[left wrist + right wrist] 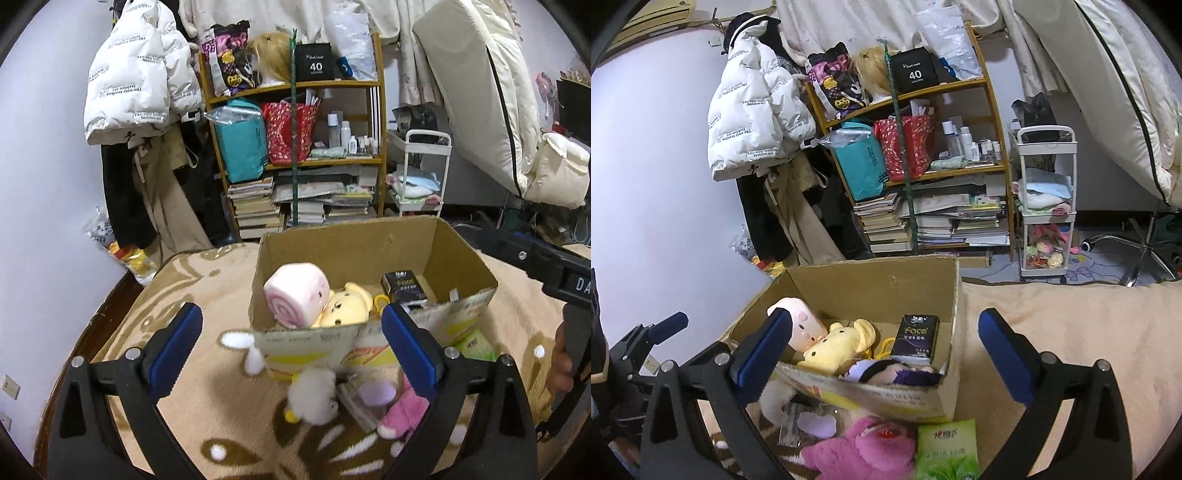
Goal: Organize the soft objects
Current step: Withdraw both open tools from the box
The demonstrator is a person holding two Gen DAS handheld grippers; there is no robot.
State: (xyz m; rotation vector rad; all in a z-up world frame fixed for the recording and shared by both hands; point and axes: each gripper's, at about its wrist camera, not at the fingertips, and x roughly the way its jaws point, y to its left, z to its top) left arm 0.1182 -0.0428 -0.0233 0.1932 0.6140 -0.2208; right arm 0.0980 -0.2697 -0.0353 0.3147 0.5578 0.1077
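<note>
Lying just in front of the cardboard box point(871, 288), on the patterned blanket point(207, 280), several soft things are seen not yet put away: a pink plush point(857, 448), a white fluffy toy point(314, 395) and a green tissue pack point(947, 446). Inside the box a pink roll plush point(295, 295), a yellow plush point(345, 306) and a dark tissue pack point(916, 339) are already held. Both claws are seen spread wide, with nothing pinched: the left gripper point(291, 350) is held over the near wall of the box, the right gripper point(881, 354) over its near right corner. The white fluffy toy is found directly below and between the left fingers, so the left hand is judged the nearer for it. The pink plush lies low and slightly left of centre under the right claw, its long axis running roughly crosswise to the fingers, which would suit a straight descent and a closing across its narrow width
</note>
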